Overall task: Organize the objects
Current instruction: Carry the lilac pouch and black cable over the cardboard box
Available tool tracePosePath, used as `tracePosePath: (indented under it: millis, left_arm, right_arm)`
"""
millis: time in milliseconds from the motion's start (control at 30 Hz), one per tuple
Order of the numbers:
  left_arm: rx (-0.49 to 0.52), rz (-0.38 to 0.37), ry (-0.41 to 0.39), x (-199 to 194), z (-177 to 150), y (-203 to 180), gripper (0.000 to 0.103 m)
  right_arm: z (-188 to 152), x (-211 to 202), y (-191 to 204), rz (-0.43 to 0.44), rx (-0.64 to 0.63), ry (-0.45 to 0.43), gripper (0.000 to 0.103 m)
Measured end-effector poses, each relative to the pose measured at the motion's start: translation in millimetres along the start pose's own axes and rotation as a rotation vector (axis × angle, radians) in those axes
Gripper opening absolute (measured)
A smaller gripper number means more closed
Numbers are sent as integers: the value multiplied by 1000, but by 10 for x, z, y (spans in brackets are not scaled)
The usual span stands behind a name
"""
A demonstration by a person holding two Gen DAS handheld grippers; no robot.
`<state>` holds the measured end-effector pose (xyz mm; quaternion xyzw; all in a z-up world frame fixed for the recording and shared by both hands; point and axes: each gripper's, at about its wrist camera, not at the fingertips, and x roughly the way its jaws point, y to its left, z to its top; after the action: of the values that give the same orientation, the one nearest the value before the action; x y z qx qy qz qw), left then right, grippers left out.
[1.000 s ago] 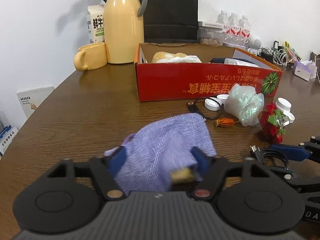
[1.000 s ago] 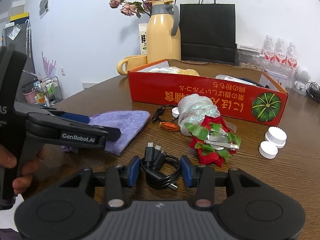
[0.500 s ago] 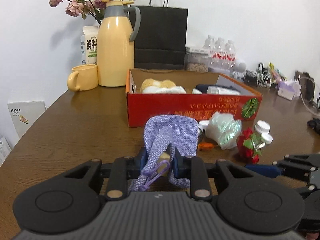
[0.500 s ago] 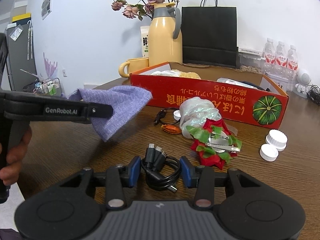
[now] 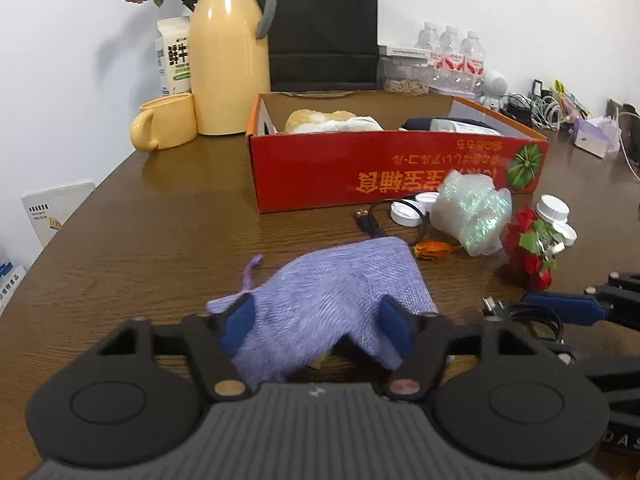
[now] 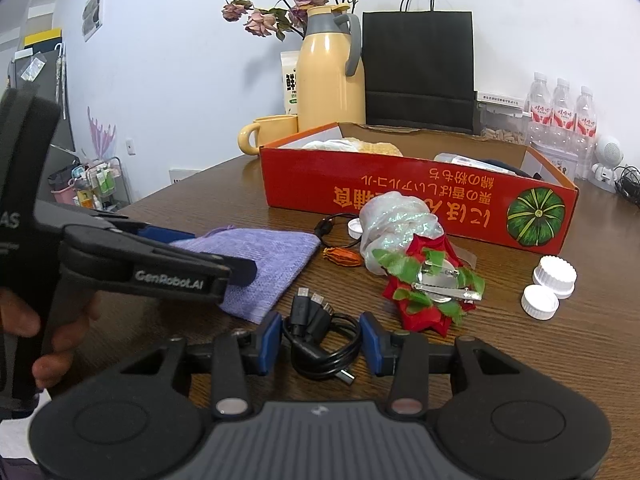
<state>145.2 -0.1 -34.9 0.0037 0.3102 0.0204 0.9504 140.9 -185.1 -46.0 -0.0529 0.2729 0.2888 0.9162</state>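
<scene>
Red box [image 5: 400, 172] at upper centre already holds several items. Left gripper [image 5: 316, 322] fingers are opening around the purple pouch [image 5: 340, 288]; right gripper [image 6: 320, 342] fingers straddle the black cable [image 6: 320, 344], contact unclear. Clutter still covers the surface [image 5: 160, 240].

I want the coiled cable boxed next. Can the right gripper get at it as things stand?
Probably yes. The black coiled cable already lies on the table between the right gripper's open jaws, nothing on top of it; the purple pouch and red flower lie clear beside it.
</scene>
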Motion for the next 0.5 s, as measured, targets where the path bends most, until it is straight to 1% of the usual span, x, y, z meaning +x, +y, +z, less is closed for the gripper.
tracePosePath:
  millis: [67,100,133,233,333,367,400,500]
  left_arm:
    - [-14,-17,-6,-16,20,25,26]
    - [-22,-22,-15,-35,27,41,23]
    - [-25,-26,-29,-60,33,54,22]
    - [-43,-38,-70,-149,69,95,21]
    - [-45,-44,-86,-205,103,115,24]
    - [-40,-40,-84,-204,105,111,27]
    - [-33,-33,-76,-192,100,97,32]
    - [-12,-18,-27,-93,55,63,34]
  right_arm:
    - [-1,0,0,2,1,0,41]
    - [-2,1,-3,3,2,1,41]
    - [-4,1,-3,3,2,1,41]
    - [-2,2,-3,2,2,1,41]
    - [-2,3,-4,3,2,1,41]
    - [-2,3,-3,3,2,1,41]
    - [-2,2,-3,2,2,1,41]
    - [-1,2,-4,2,2,1,41]
